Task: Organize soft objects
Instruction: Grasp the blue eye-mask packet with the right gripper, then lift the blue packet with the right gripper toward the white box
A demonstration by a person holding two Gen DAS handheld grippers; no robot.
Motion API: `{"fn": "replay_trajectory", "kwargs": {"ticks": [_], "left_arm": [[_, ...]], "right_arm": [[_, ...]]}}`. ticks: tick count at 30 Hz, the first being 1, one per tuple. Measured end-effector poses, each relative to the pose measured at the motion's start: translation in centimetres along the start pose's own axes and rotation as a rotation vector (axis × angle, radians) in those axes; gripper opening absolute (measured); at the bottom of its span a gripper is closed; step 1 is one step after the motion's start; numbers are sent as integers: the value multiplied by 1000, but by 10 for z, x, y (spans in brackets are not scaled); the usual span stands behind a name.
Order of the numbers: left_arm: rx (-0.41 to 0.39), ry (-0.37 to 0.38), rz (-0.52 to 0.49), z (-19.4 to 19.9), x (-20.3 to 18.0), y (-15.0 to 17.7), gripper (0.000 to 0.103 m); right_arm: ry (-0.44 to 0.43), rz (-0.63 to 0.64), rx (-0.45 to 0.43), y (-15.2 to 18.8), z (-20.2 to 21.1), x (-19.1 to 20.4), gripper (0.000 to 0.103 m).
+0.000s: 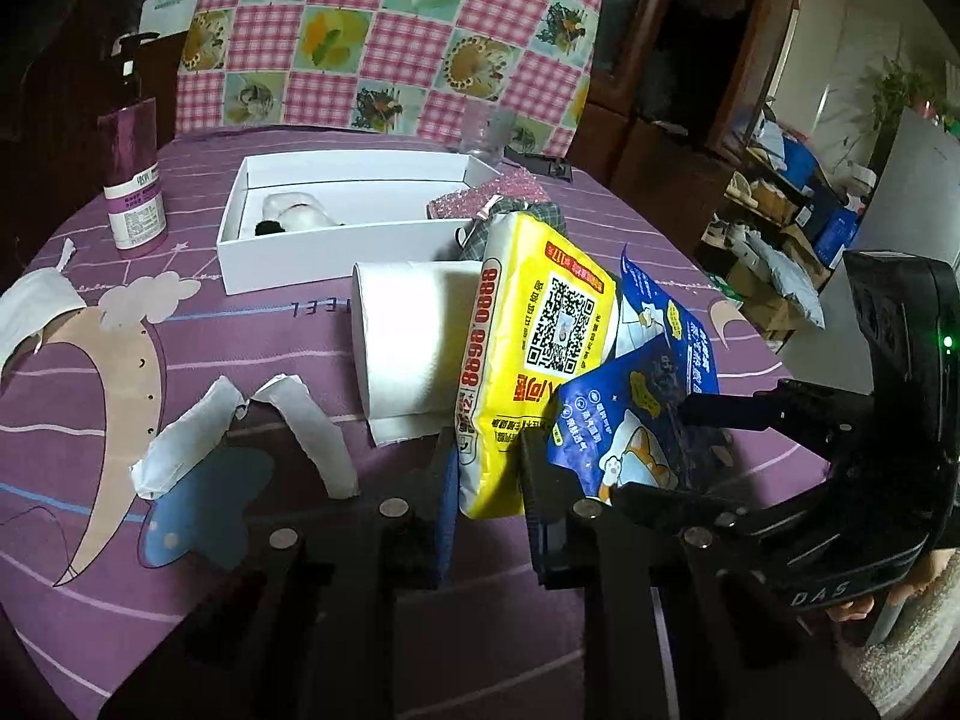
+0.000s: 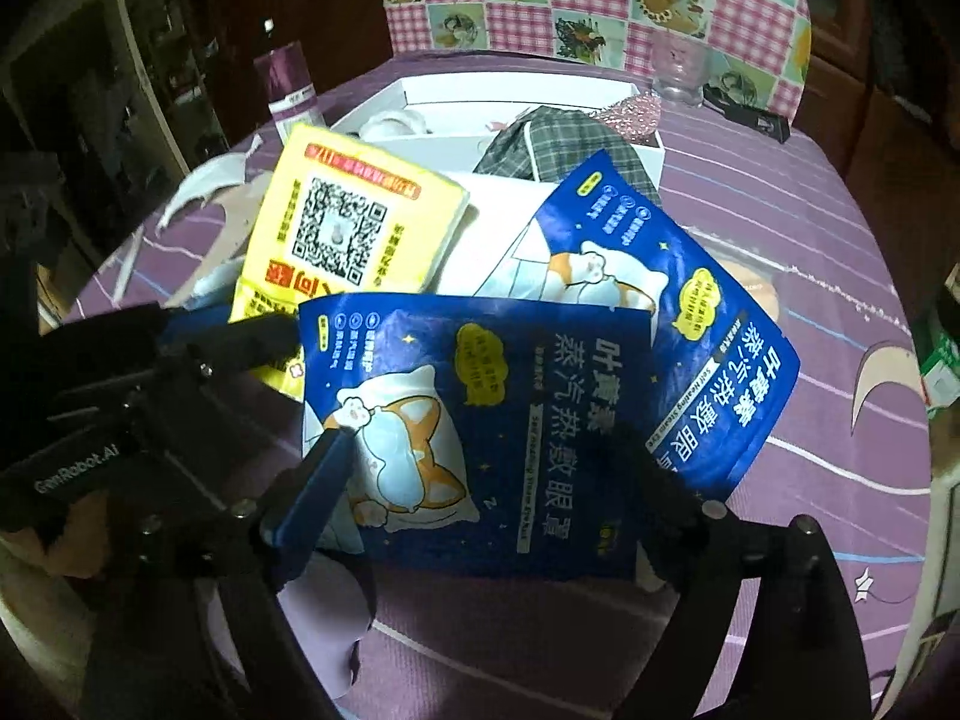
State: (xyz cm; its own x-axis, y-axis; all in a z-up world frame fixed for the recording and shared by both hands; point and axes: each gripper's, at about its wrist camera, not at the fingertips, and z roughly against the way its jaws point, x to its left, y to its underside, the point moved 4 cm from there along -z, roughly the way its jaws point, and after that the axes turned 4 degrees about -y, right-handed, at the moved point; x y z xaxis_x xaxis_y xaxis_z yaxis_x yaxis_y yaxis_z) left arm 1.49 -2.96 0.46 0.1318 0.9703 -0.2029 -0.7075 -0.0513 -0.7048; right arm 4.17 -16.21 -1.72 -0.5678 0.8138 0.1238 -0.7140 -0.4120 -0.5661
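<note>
My left gripper (image 1: 483, 468) is shut on a yellow tissue pack (image 1: 534, 354), held on edge above the purple cloth; the pack also shows in the right wrist view (image 2: 342, 228). My right gripper (image 2: 474, 438) is wide open around a blue eye-mask pouch (image 2: 480, 420), one finger at each side; it also shows in the left wrist view (image 1: 684, 444). A second blue pouch (image 2: 678, 312) lies behind it. A white box (image 1: 336, 240) holds a white plush item (image 1: 294, 210). A toilet roll (image 1: 408, 336) lies beside the tissue pack.
A purple pump bottle (image 1: 135, 180) stands at the left. Torn white paper (image 1: 180, 450) lies near the front. Plaid cloth (image 2: 564, 138) and a pink glittery pouch (image 1: 474, 201) sit at the box's right end. A checked pillow (image 1: 390, 30) stands behind.
</note>
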Motion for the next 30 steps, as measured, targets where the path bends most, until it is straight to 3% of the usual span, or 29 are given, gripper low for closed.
{"fn": "replay_trajectory", "kwargs": {"ticks": [3, 8, 16, 18, 25, 30], "left_arm": [[1, 3, 6, 1, 1, 1, 18], [-3, 1, 4, 2, -1, 1, 18], [-24, 12, 10, 6, -1, -1, 17], [-31, 16, 12, 7, 0, -1, 16], [-61, 17, 24, 13, 5, -3, 16], [-84, 22, 47, 19, 10, -6, 15]], "right_arm": [[25, 15, -4, 0, 1, 1, 86], [57, 1, 3, 0, 0, -4, 69], [-25, -130, -61, -5, 16, -27, 10], [-45, -139, -75, -6, 19, -27, 1], [-80, -106, -188, -12, 39, -18, 1], [-90, -125, -221, -16, 46, -25, 1]]}}
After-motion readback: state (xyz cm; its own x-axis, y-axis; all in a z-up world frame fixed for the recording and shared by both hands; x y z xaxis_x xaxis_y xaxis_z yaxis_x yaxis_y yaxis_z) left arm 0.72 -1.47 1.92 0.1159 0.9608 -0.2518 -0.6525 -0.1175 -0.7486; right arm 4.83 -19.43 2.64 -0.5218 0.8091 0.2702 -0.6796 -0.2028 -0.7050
